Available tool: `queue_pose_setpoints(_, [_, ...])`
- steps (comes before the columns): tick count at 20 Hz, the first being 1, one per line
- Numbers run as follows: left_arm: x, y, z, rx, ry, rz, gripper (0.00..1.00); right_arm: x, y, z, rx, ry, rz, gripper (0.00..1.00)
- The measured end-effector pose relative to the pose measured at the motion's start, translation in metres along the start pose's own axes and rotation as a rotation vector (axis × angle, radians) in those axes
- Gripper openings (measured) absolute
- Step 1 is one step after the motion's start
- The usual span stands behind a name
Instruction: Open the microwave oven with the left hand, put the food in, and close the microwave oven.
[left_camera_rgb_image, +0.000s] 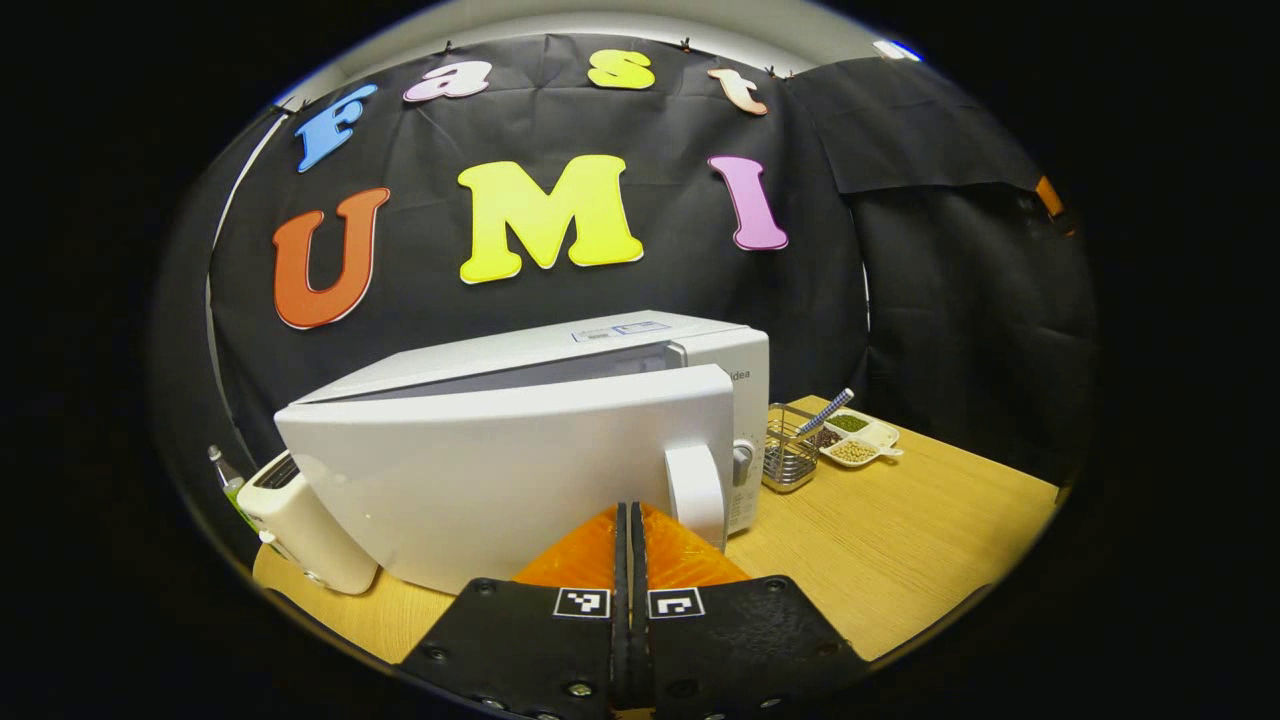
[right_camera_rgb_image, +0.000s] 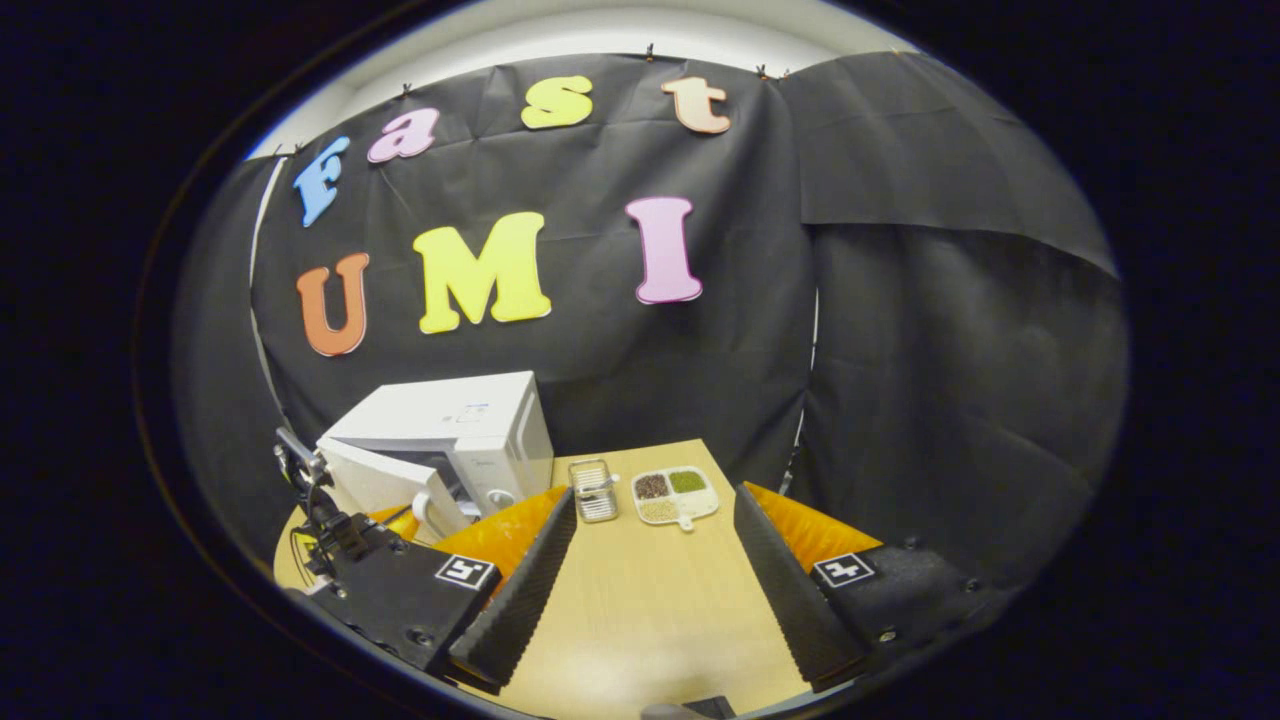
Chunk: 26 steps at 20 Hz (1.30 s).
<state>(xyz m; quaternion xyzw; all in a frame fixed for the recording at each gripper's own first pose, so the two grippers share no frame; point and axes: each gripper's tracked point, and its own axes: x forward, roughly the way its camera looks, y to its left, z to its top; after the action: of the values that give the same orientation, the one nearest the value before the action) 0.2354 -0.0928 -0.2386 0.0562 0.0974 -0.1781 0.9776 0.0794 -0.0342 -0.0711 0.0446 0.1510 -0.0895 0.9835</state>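
The microwave oven (left_camera_rgb_image: 560, 400) stands on the wooden table (left_camera_rgb_image: 900, 540) directly ahead of the left gripper (left_camera_rgb_image: 630, 545), its door (left_camera_rgb_image: 500, 470) swung partly out from the body, hinged at the far left as this gripper looks at it, so that a gap shows along the top edge. The white door handle (left_camera_rgb_image: 695, 495) sits just to the right of the left gripper's fingertips and very close to them; whether they touch it cannot be told. The left gripper is clenched, its two orange-backed fingers pressed flat together with nothing between them. In my judgement the step in hand is opening the door, and it is part done: the opening looks too narrow to pass food through. To finish it well, the closed fingers should work against the handle or the free edge of the door and follow the door's arc about its hinge, not pull straight back, which could drag the oven across the table. A white toaster (left_camera_rgb_image: 300, 520) stands low to the left, beside the hinge side, and should be watched as the door swings. The right gripper (right_camera_rgb_image: 655, 560) hangs released, fingers spread wide over bare table, holding nothing. Beyond it lie a divided dish (right_camera_rgb_image: 677, 494) of food and a wire basket (right_camera_rgb_image: 596, 490), right of the oven.
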Motion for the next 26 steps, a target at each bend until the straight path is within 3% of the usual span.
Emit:
queue_pose_setpoints(2, [0.011,0.001,0.001,-0.007,0.007,0.004,0.0,0.005,-0.002,-0.001,-0.003,0.009,-0.001,0.92])
queue_pose_setpoints(3, [0.016,0.001,0.002,-0.007,0.005,0.005,0.0,0.007,-0.003,0.0,-0.008,0.011,-0.003,1.0])
queue_pose_setpoints(4, [0.021,0.0,0.002,-0.005,0.005,0.003,0.0,0.011,-0.003,0.001,-0.011,0.013,-0.002,1.0])
queue_pose_setpoints(5, [0.026,-0.001,0.003,-0.004,0.007,0.005,0.0,0.013,-0.003,0.001,-0.012,0.018,-0.001,0.92])
queue_pose_setpoints(7, [0.038,0.0,0.006,-0.009,0.004,0.011,0.0,0.019,-0.003,0.0,-0.005,0.026,0.002,0.92])
queue_pose_setpoints(8, [0.044,0.002,0.007,-0.019,0.007,0.015,0.0,0.022,-0.002,-0.001,-0.003,0.033,0.004,1.0])
queue_pose_setpoints(9, [0.051,0.003,0.009,-0.031,0.009,0.019,0.0,0.024,-0.002,-0.002,0.001,0.038,0.005,0.92])
queue_pose_setpoints(10, [0.054,0.003,0.008,-0.042,0.02,0.025,0.0,0.027,-0.003,-0.002,0.003,0.043,0.004,1.0])
queue_pose_setpoints(18, [0.055,0.0,0.005,-0.028,0.009,0.03,0.0,0.036,0.005,-0.001,0.018,0.055,0.007,1.0])
queue_pose_setpoints(20, [0.063,0.001,0.002,-0.069,0.046,0.041,0.0,0.035,0.012,-0.001,0.009,0.057,0.016,1.0])
queue_pose_setpoints(22, [0.051,-0.001,0.006,-0.119,0.045,0.032,0.0,0.031,0.019,0.003,0.001,0.048,0.024,1.0])
queue_pose_setpoints(26, [0.008,0.011,0.0,-0.113,0.046,0.075,0.0,0.021,0.035,0.006,-0.015,0.021,0.04,1.0])
